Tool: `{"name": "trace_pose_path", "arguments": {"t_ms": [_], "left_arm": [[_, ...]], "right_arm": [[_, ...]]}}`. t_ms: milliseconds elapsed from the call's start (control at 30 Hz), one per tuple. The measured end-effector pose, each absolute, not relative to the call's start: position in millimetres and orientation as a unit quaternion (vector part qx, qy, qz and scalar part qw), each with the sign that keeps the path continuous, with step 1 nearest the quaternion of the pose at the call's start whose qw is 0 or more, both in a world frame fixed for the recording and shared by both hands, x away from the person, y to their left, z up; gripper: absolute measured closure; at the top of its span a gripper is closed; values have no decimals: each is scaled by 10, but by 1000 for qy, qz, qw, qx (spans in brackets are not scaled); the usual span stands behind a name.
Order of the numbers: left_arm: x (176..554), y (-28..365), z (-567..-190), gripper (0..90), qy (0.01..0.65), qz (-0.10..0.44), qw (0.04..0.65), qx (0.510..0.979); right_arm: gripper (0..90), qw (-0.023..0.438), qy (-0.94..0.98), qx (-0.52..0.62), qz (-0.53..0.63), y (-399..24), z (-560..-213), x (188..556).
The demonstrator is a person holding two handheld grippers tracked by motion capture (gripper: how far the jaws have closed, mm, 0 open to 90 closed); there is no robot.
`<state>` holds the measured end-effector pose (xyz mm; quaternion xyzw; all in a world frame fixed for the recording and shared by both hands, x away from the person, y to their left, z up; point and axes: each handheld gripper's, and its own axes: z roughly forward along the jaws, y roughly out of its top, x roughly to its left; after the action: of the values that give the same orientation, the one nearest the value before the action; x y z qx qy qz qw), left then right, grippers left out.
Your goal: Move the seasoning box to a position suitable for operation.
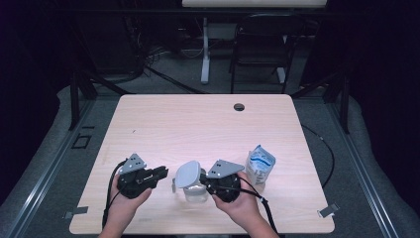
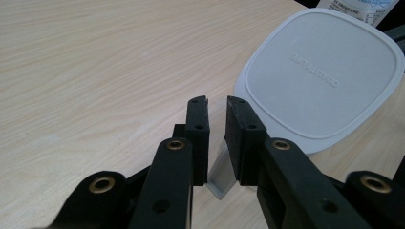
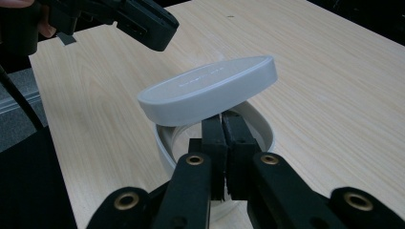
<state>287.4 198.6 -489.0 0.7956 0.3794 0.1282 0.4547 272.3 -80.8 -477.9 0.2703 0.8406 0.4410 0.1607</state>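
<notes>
A pale grey lid (image 1: 188, 174) hangs tilted over a clear round-cornered container (image 1: 196, 195) near the table's front edge. In the right gripper view the lid (image 3: 210, 88) slants above the container's rim (image 3: 165, 143). My right gripper (image 3: 222, 119) reaches under the lid with its jaws pressed together, apparently on a thin flap of the lid. It comes in from the right in the high view (image 1: 204, 184). My left gripper (image 2: 217, 100) stands open beside the lid (image 2: 320, 76). A lid flap (image 2: 218, 183) hangs in the gap without the pads pressing on it.
A white and blue pouch (image 1: 260, 166) stands on the wooden table (image 1: 198, 124) just right of my right hand. A cable hole (image 1: 239, 106) sits near the far edge. A chair and a desk leg stand beyond the table.
</notes>
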Motion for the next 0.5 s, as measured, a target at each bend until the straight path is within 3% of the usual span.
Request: {"name": "trace_pose_path", "arguments": {"t_ms": [500], "left_arm": [[2898,2015,-4939,784,391,130,447,794]], "right_arm": [[887,164,846,258,438,-739,-4676,2741]]}}
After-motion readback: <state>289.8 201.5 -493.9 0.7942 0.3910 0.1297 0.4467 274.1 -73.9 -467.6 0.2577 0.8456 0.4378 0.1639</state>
